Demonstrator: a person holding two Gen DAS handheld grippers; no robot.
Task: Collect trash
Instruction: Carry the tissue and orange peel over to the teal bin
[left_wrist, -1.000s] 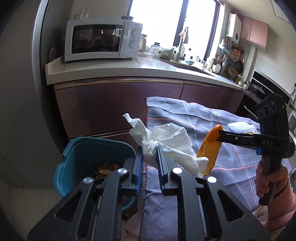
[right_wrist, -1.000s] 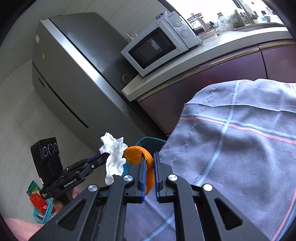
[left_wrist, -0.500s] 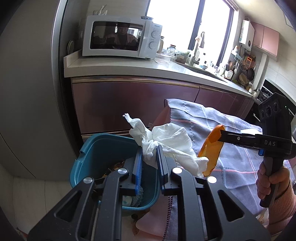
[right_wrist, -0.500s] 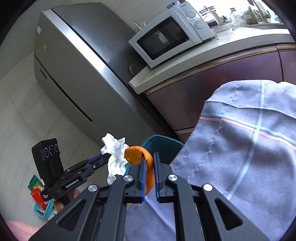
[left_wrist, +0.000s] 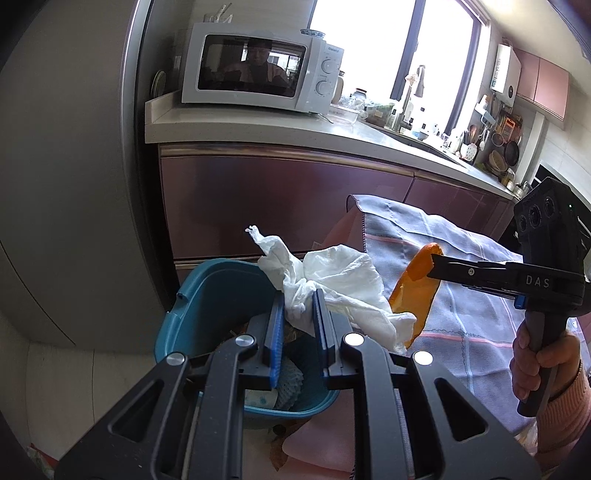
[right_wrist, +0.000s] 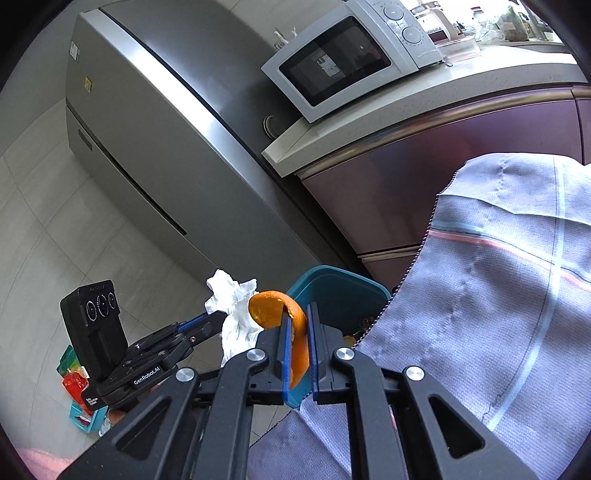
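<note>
Left gripper (left_wrist: 298, 308): my two fingers pinch the tissue (left_wrist: 332, 284) tight. It hangs over the bin's near rim.
Right gripper (right_wrist: 297, 325): my fingers squeeze the peel (right_wrist: 280, 310). It curls up out of the tips.
Bin (left_wrist: 207, 295): blue, on the floor, below my left fingers. There is trash in it.
Peel place: beside the bin, over the cloth (left_wrist: 461, 325) edge.
Cloth: grey with stripes, right of the bin.
Hand (left_wrist: 539, 363): it grips the right handle.
Behind: fridge (right_wrist: 155, 147), microwave (left_wrist: 255, 66) on the counter.
</note>
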